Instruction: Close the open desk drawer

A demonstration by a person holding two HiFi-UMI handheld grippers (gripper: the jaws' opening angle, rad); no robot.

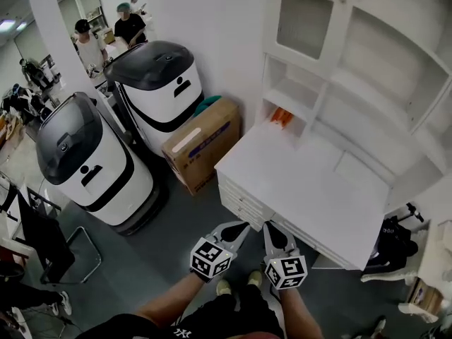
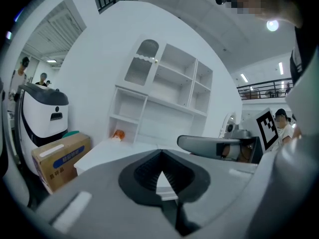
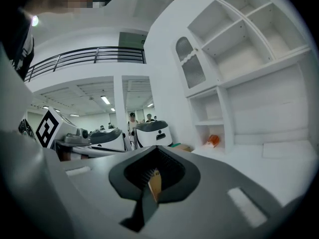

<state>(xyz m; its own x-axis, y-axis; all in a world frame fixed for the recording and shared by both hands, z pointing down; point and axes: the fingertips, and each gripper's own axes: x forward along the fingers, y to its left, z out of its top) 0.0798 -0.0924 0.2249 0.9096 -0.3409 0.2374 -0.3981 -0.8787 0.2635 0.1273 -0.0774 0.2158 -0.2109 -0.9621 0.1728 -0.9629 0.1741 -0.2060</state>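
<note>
Left gripper: we held it low ahead of us, its jaws shut tip to tip on nothing.
Right gripper: we held it just beside the left one, its jaws pressed together the same way, empty.
Marker cubes: both faced up toward our head.
Forearms: bare, we reached them forward and angled them inward, so the two grippers pointed ahead side by side.

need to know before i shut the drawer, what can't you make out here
- drawers: head view, left tool and right tool overlap them; open or shut is unclear.
- desk front: gripper views, hidden by each tool's own body.
- orange item: too small to name.
- box label: print too small to read.
</note>
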